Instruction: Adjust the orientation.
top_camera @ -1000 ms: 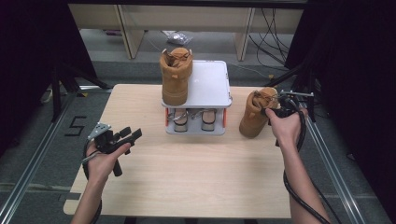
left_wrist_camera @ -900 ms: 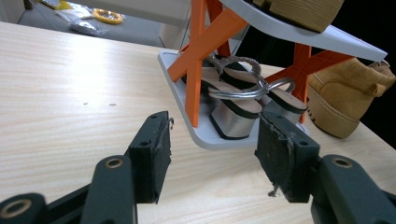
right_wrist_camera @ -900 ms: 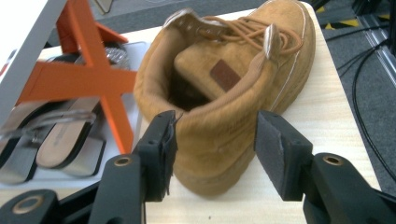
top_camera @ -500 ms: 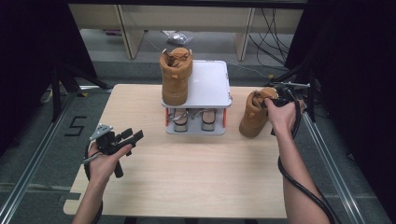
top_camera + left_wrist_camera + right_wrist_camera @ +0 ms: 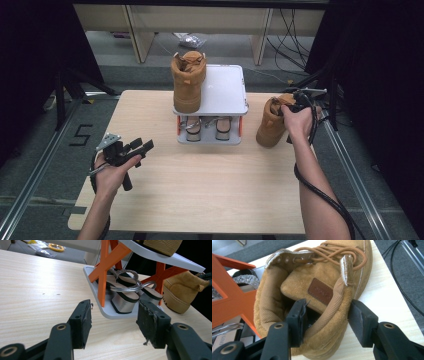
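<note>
Centrally, right gripper [image 5: 325, 320] straddles the boot [image 5: 317, 287] collar, jaws having just widened, pads unpressed | left gripper [image 5: 113, 322] at lower frame: released, empty | rack [image 5: 220, 95] upper centre.

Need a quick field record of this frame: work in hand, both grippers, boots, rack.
work: right gripper straddles the padded collar of the boot on the table, one jaw inside, one outside
right jaws: have just been opening; pads not clearly pressing
left gripper: open, nothing between the jaws, above the table
second boot: upright on the rack's top shelf
rack: white shelves, orange legs
lower shelf: pair of heeled sandals
</note>
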Motion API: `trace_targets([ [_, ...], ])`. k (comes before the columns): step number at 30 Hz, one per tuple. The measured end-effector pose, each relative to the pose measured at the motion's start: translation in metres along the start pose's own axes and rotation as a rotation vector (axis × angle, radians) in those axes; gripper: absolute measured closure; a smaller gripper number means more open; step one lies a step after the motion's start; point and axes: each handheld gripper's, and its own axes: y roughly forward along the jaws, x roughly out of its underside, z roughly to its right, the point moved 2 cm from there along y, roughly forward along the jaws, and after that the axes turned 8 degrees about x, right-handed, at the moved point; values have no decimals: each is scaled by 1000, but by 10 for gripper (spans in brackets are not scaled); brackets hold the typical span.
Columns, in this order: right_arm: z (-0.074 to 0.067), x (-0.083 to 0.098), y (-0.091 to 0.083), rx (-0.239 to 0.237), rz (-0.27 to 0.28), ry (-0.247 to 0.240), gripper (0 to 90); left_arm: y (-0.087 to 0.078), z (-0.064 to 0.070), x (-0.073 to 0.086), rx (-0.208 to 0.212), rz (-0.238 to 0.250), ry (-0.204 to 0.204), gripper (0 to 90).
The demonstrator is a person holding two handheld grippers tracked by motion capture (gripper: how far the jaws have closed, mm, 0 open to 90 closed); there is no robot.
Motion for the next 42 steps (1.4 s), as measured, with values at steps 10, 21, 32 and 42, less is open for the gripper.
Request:
trace_targets([
  [10,2,0,0,15,-29,-1,658,1,1,1,4,-3,-6,447],
  [21,14,-2,-4,23,-72,-75,750,1,-1,3,4,-8,-22,450],
  [32,27,1,-19,8,-154,-158,778,0,-3,4,-3,-6,-29,451],
  [42,41,5,-29,29,-210,-264,719,1,-4,5,-4,-7,-27,450],
])
